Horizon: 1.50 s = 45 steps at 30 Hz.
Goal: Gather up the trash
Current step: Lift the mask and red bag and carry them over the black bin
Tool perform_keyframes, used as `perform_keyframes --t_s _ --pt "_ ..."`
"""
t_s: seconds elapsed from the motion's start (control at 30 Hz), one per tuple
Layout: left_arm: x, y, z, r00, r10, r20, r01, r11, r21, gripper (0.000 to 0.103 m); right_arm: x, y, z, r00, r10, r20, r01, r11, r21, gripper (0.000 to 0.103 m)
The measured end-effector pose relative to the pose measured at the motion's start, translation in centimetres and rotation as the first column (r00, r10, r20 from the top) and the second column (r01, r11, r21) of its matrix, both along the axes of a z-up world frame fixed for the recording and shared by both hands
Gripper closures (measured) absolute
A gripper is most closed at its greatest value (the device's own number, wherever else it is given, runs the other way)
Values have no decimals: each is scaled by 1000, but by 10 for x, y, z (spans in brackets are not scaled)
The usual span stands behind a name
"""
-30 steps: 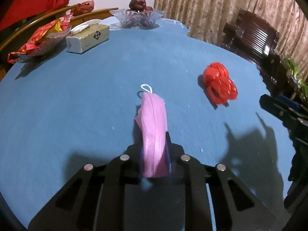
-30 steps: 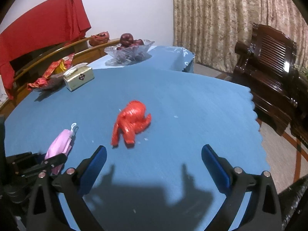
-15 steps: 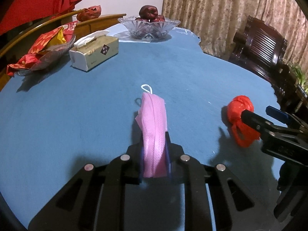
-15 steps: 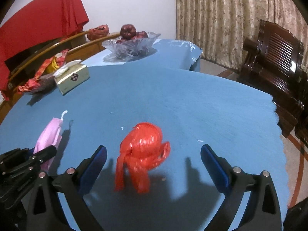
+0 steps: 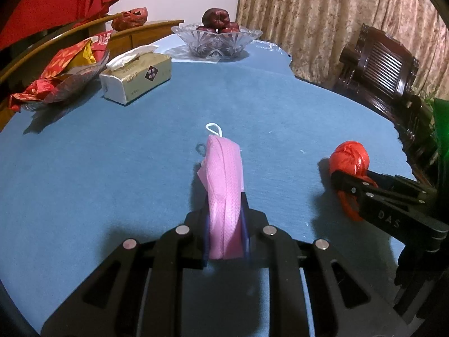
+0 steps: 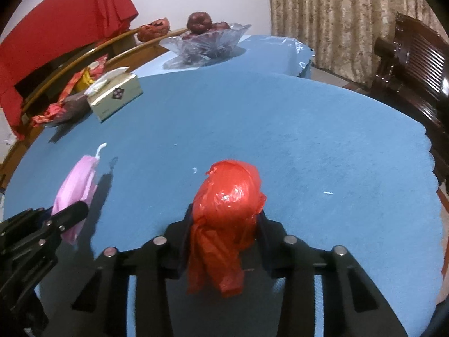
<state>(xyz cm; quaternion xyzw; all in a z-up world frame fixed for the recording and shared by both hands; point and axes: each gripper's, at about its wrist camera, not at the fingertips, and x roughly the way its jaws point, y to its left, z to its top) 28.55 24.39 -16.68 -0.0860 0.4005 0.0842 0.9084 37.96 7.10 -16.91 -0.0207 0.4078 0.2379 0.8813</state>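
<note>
A folded pink face mask (image 5: 224,191) with a white ear loop sticks forward out of my left gripper (image 5: 226,224), which is shut on it just above the blue tablecloth (image 5: 112,154). The same mask (image 6: 75,191) shows at the left of the right wrist view. A crumpled red plastic bag (image 6: 228,205) sits between the jaws of my right gripper (image 6: 224,221), which are closing, and both pads press its sides. In the left wrist view the red bag (image 5: 349,160) lies at the right, partly behind the right gripper's arm.
At the back left stand a tissue box (image 5: 137,77), a dish with red and yellow wrappers (image 5: 61,78) and a glass fruit bowl (image 5: 217,40). A dark wooden chair (image 5: 384,75) stands past the table's scalloped right edge. Small white crumbs (image 6: 328,193) dot the cloth.
My right gripper moved forward over the red bag and its jaws came together around it. The left gripper shifted slightly with the pink mask still in it, then kept still.
</note>
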Motion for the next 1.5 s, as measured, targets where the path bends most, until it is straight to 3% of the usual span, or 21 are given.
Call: perform_keyframes --t_s 0.43,0.73,1.27,1.5 --pt "-27 -37 37 998 -50 37 50 999 22 86 -51 -43 45 998 -17 60 14 998 57 64" --pt "-62 -88 56 989 -140 54 140 990 -13 86 -104 -90 67 994 -61 89 53 995 88 64" --pt "-114 -175 90 946 -308 105 312 950 -18 86 -184 -170 97 971 -189 143 175 978 110 64" --pt "-129 -217 97 910 -398 116 403 915 -22 86 -218 -222 105 942 -300 153 285 952 112 64"
